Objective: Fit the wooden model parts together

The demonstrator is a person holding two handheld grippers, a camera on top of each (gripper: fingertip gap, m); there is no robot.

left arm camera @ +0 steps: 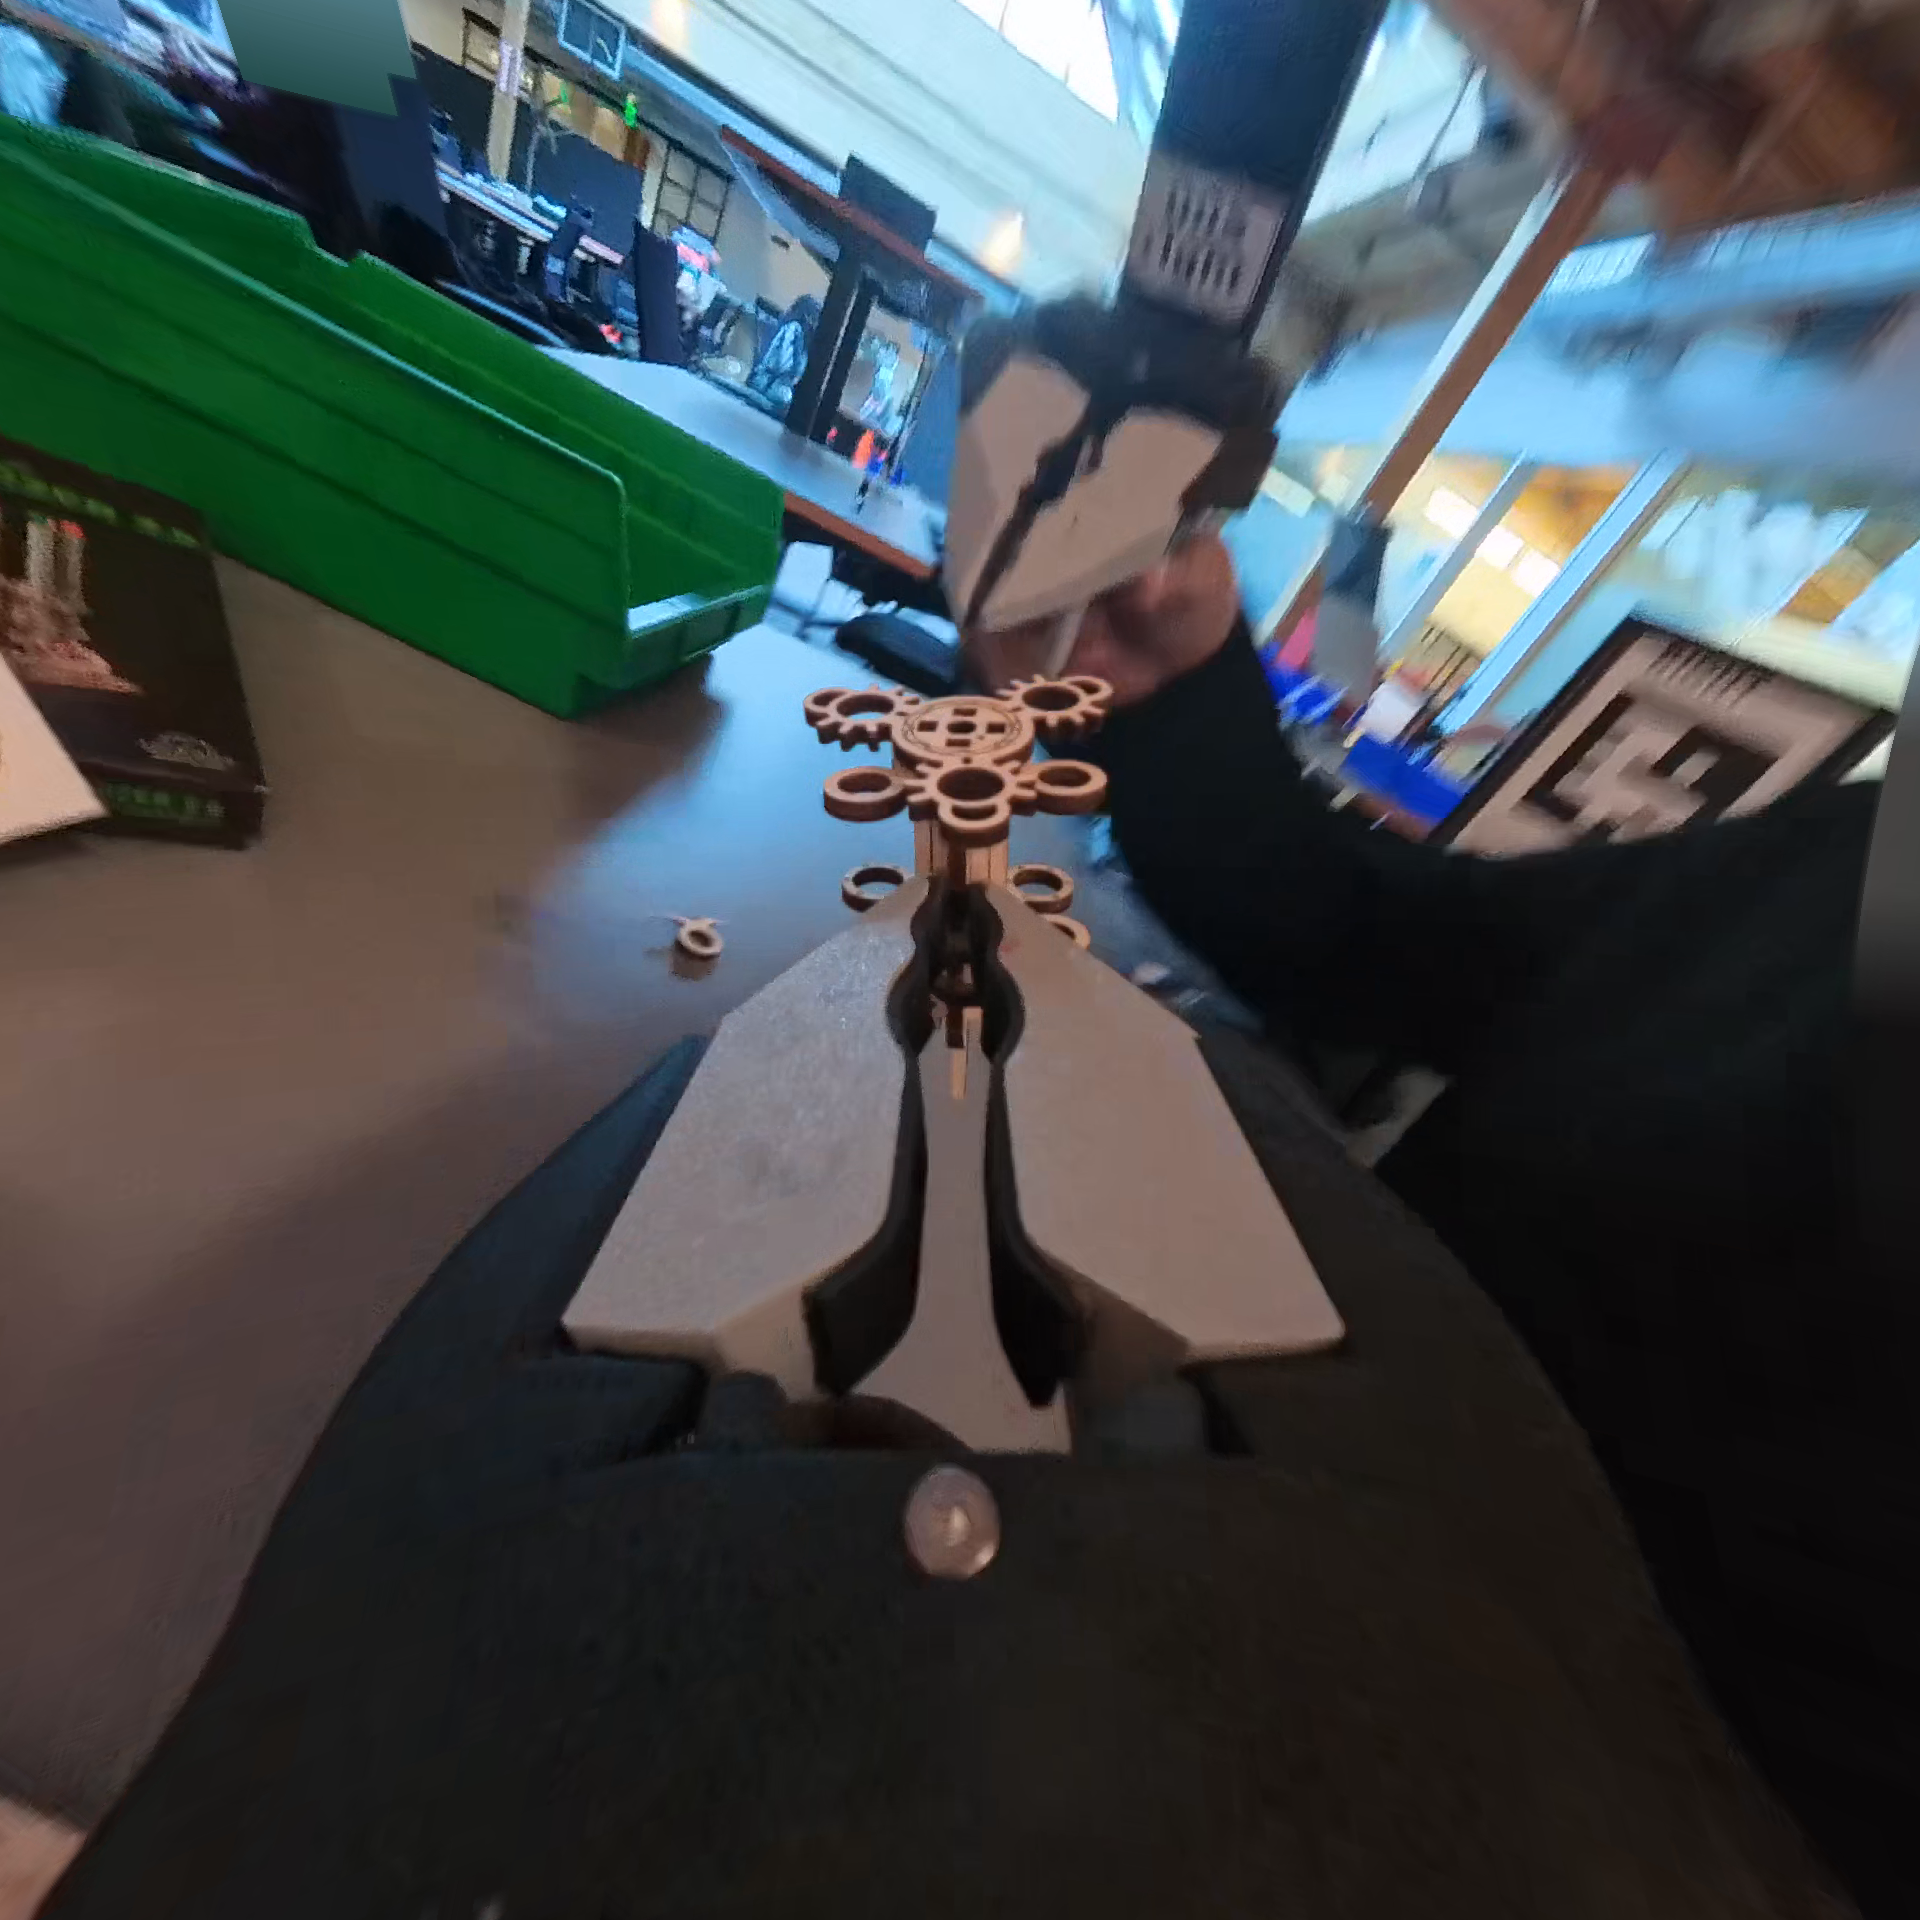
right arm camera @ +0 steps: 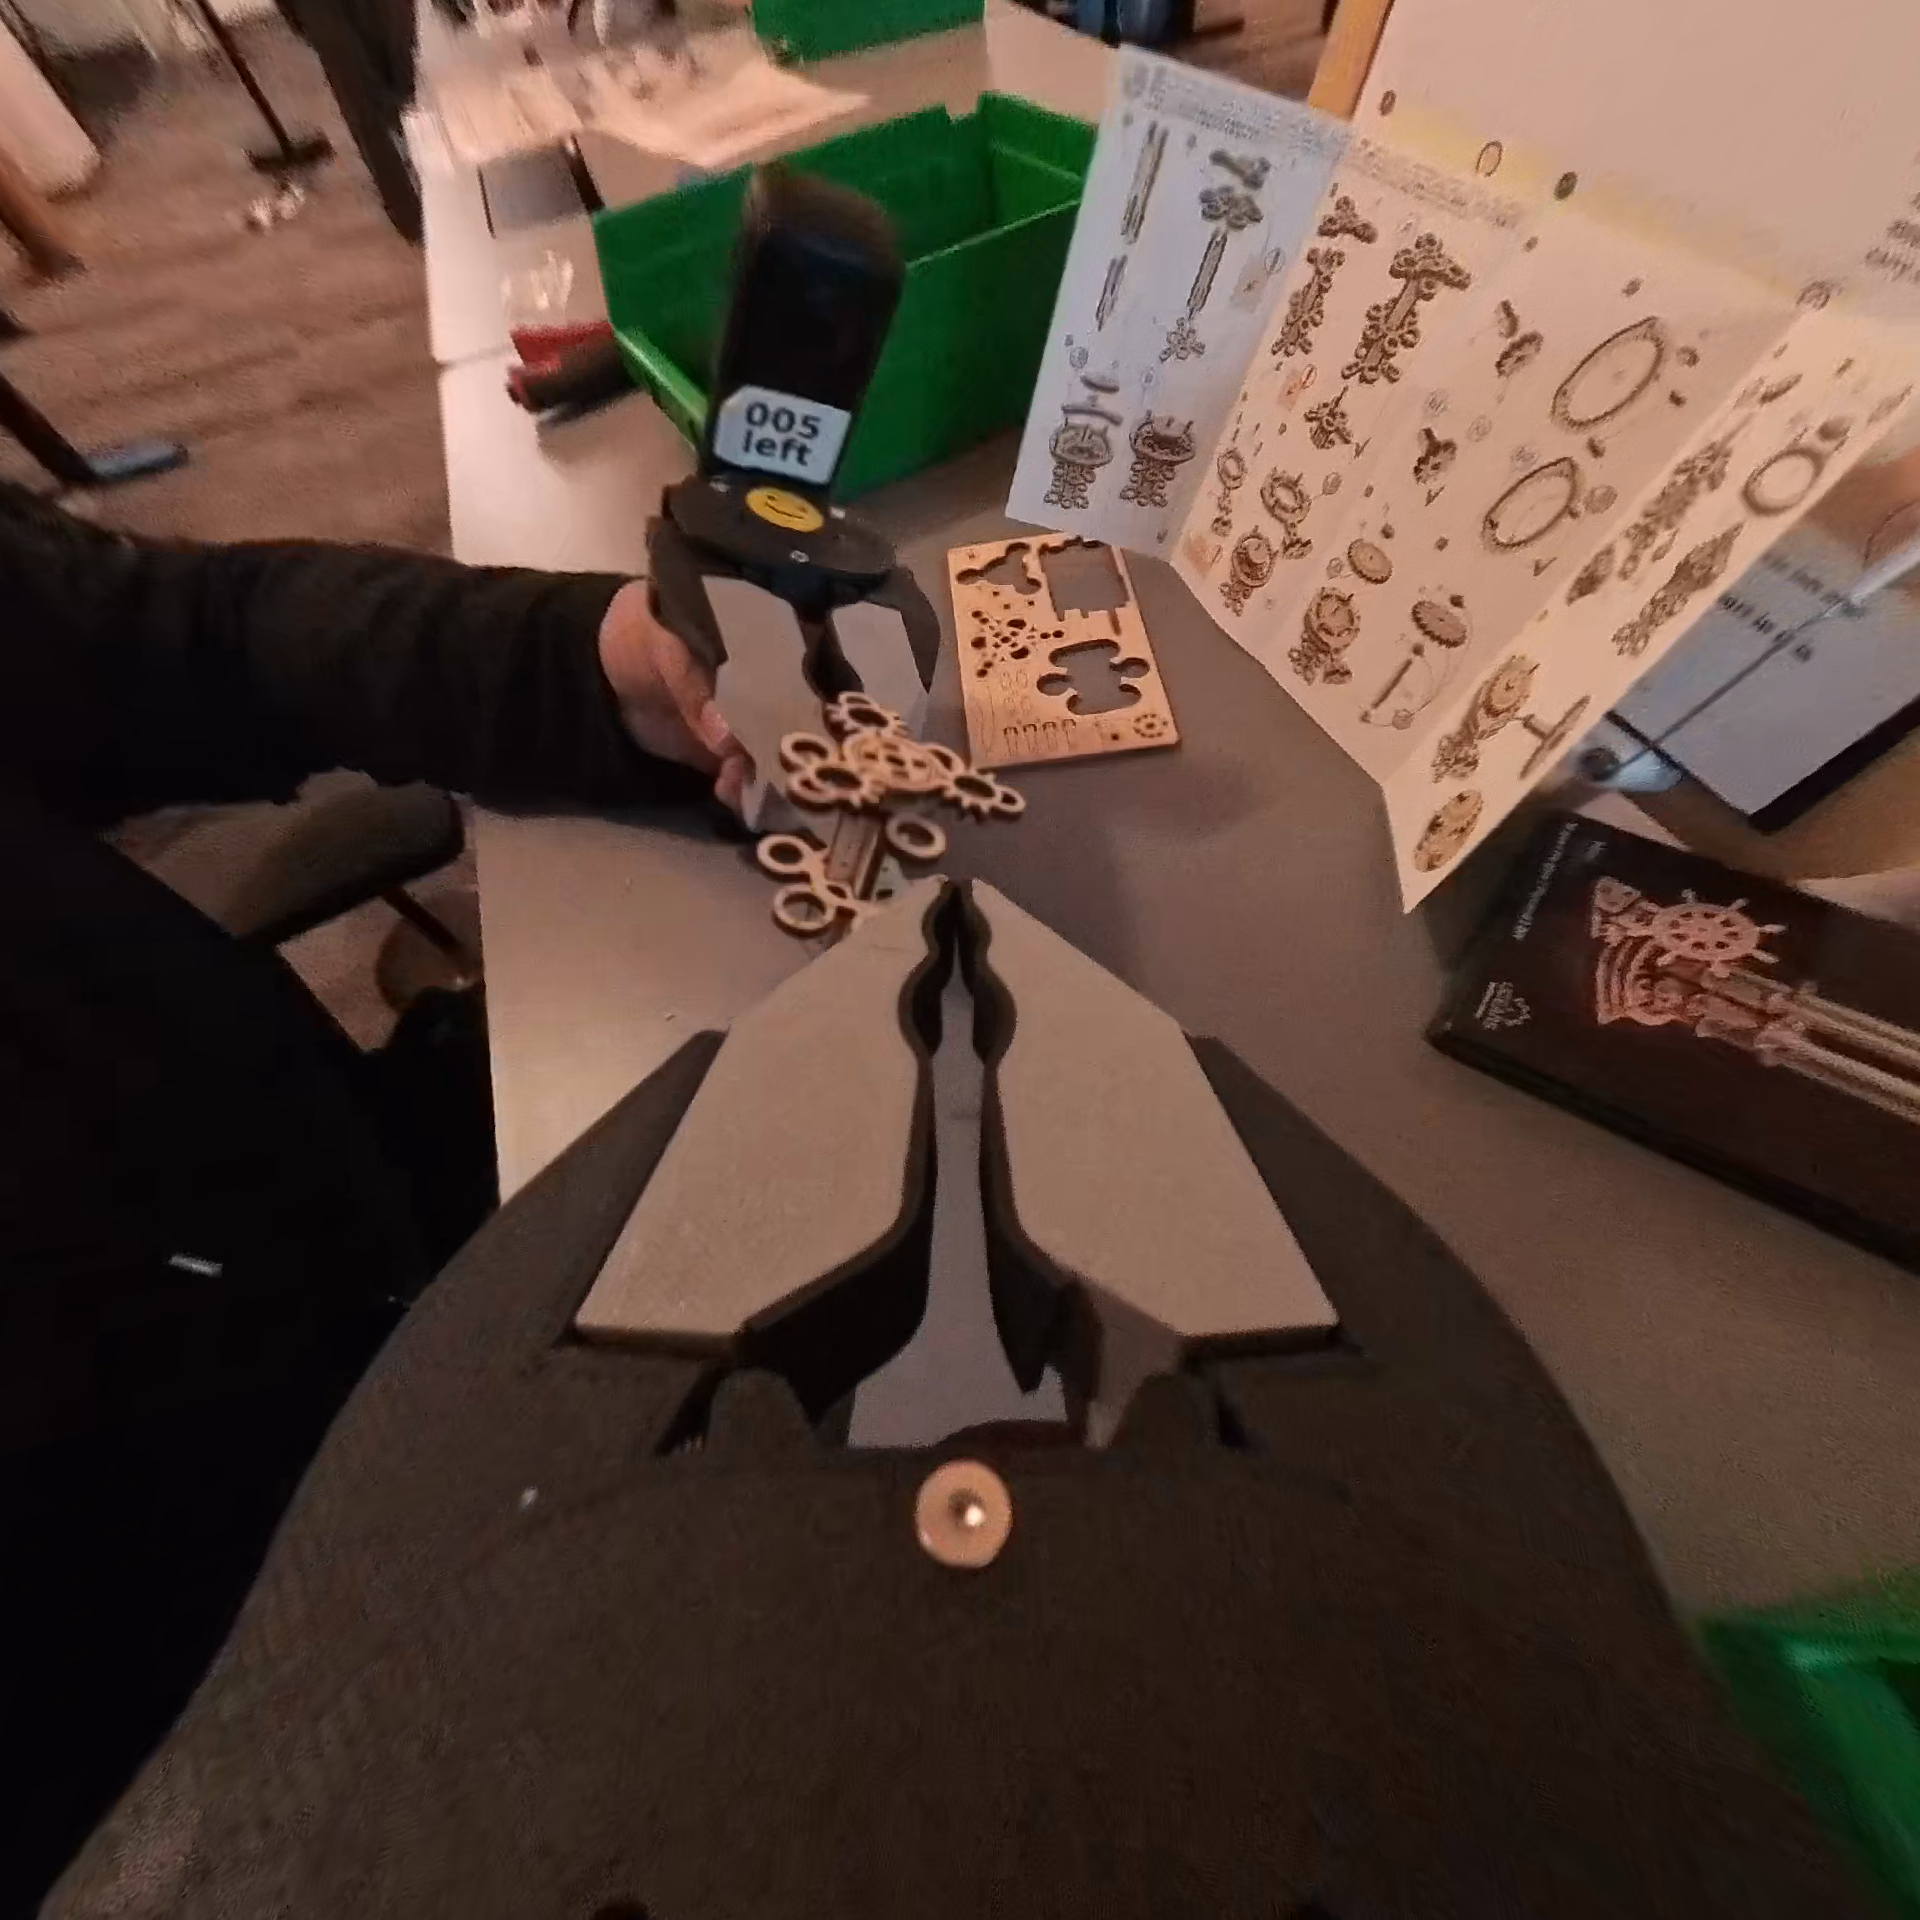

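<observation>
Both jaws closed, left gripper (left arm camera: 961, 914) on wooden model (left arm camera: 961, 753).

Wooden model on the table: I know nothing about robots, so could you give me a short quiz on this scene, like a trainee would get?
1. True or false: the wooden model lies loose inside the green bin.
2. In the right wrist view, what stands unfolded behind the punched wooden sheet? A) an instruction leaflet B) a laptop C) a mug
3. Fill in: the small loose wooden piece lies on the ___.

Key
1. False: the left gripper is shut on its shaft.
2. A
3. table
</observation>
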